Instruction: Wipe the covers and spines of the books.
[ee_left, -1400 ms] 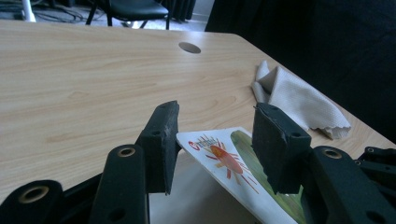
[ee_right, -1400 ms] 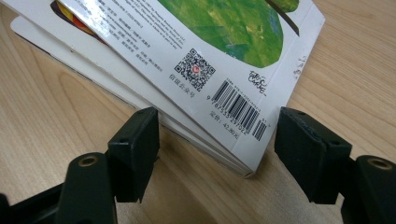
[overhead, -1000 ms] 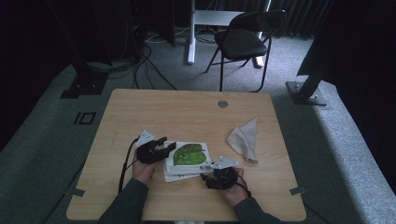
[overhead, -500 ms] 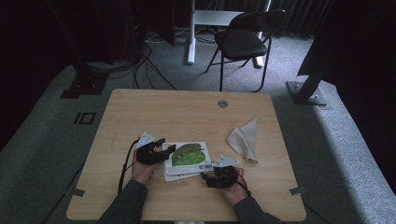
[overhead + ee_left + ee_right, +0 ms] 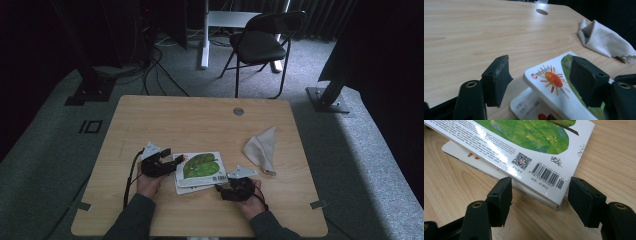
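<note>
Two glossy books lie stacked near the table's front edge. The top book [image 5: 200, 167] has a green leaf cover, and the lower book [image 5: 186, 188] peeks out beneath it. My left gripper [image 5: 172, 163] sits at the books' left side. Its jaws have just been opening and stand open around the top book's corner [image 5: 549, 77] with the sun logo, the pads clear of it. My right gripper [image 5: 231, 181] is open at the front right corner. The barcode corner [image 5: 549, 176] reaches between its fingers [image 5: 501, 195] without touching them.
A crumpled white cloth [image 5: 262, 149] lies right of the books, also seen in the left gripper view [image 5: 604, 41]. A round cable hole [image 5: 238, 111] sits near the table's far edge [image 5: 200, 98]. A folding chair [image 5: 260, 45] stands beyond the table.
The left gripper has shifted slightly back toward the person. Books, cloth and right gripper stand where they were.
</note>
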### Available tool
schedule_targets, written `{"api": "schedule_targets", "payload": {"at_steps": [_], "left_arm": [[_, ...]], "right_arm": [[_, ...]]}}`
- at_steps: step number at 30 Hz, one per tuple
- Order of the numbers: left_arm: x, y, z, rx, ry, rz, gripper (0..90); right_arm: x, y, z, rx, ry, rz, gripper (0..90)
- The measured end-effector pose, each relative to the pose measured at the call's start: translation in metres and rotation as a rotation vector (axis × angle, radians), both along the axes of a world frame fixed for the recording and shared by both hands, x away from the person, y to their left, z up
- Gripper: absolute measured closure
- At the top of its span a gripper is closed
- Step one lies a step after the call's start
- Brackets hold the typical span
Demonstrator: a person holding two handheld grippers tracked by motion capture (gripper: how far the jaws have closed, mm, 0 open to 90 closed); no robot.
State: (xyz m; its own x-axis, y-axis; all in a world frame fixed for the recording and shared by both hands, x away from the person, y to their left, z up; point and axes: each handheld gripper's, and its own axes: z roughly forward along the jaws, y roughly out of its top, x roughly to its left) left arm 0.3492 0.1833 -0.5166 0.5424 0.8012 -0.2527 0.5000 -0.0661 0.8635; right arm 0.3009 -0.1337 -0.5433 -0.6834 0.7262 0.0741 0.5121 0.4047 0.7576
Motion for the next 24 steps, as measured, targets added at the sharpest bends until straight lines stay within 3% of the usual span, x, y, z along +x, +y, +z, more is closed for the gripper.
{"api": "schedule_targets", "payload": {"at_steps": [11,16,24], "left_arm": [[0.005,-0.008,-0.011,-0.008,0.117,-0.087,25.1],[0.006,-0.015,-0.009,-0.002,0.121,-0.125,25.4],[0.007,-0.02,-0.004,0.013,0.114,-0.162,34.2]], "right_arm": [[0.0,0.001,0.0,-0.004,-0.002,0.0,36.5],[-0.001,0.001,0.0,-0.007,-0.004,0.005,37.5],[-0.001,0.001,0.001,-0.004,-0.002,0.015,38.8]]}}
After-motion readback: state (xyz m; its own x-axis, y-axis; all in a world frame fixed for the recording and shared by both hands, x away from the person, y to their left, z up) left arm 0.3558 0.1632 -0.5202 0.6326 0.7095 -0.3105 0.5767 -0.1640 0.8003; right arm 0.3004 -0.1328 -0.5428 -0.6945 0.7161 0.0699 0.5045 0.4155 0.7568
